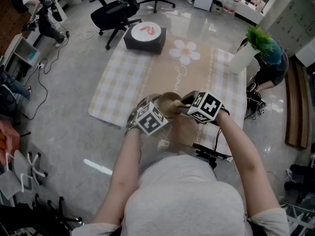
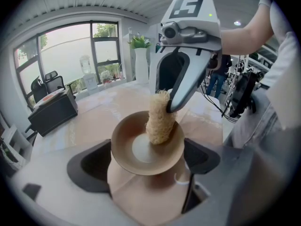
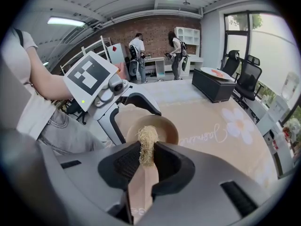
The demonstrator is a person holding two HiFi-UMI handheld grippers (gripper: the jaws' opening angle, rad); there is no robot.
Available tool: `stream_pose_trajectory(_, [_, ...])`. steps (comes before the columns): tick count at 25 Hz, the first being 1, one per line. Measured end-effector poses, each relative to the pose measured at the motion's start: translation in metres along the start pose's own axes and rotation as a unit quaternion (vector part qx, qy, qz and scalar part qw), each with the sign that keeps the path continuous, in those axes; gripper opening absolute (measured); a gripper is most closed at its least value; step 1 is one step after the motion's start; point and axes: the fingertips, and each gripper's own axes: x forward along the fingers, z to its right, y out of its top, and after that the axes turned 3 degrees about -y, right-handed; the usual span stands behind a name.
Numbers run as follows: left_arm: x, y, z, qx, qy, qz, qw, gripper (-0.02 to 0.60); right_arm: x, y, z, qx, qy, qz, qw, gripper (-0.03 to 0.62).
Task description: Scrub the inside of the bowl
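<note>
A brown bowl (image 2: 141, 149) is held up above the table, tilted, its rim clamped between the jaws of my left gripper (image 2: 148, 163). A pale fibrous loofah scrubber (image 2: 160, 117) stands in the bowl's hollow, touching the inner wall at the right. My right gripper (image 2: 173, 106) is shut on the scrubber's top. In the right gripper view the scrubber (image 3: 147, 146) sticks out between that gripper's jaws (image 3: 146, 158), with the bowl (image 3: 162, 126) just beyond and the left gripper (image 3: 106, 91) behind it. In the head view the two grippers (image 1: 162, 109) (image 1: 187, 106) meet over the bowl (image 1: 170, 101).
A checked table mat with a flower print (image 1: 184, 51) lies below. A black box with a white round lid (image 1: 144, 36) sits at the far side and a white vase with a green plant (image 1: 244, 55) at the right. Office chairs (image 1: 118, 9) stand beyond; a person (image 1: 270, 65) crouches right.
</note>
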Motion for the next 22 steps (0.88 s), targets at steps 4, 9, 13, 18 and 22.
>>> stream_pose_trajectory(4, [0.0,0.0,0.0,0.001,-0.001,0.0,1.0,0.466,0.004,0.002,-0.012,0.0,0.025,0.001,1.0,0.084])
stream_pose_trajectory(9, [0.0,0.0,0.0,0.004,-0.002,-0.001,1.0,0.466,0.01,0.008,-0.025,0.004,0.052,0.011,0.999,0.084])
stream_pose_trajectory(13, [0.001,0.0,0.001,0.004,-0.003,-0.002,1.0,0.468,0.014,0.014,-0.03,0.006,0.064,0.019,0.998,0.084])
stream_pose_trajectory(18, [0.001,0.0,0.0,0.006,-0.004,-0.004,1.0,0.466,0.019,0.022,-0.032,0.013,0.072,0.027,0.997,0.084])
stream_pose_trajectory(22, [0.0,0.0,0.0,0.008,-0.005,-0.007,0.9999,0.466,0.023,0.027,-0.032,0.024,0.072,0.036,0.996,0.084])
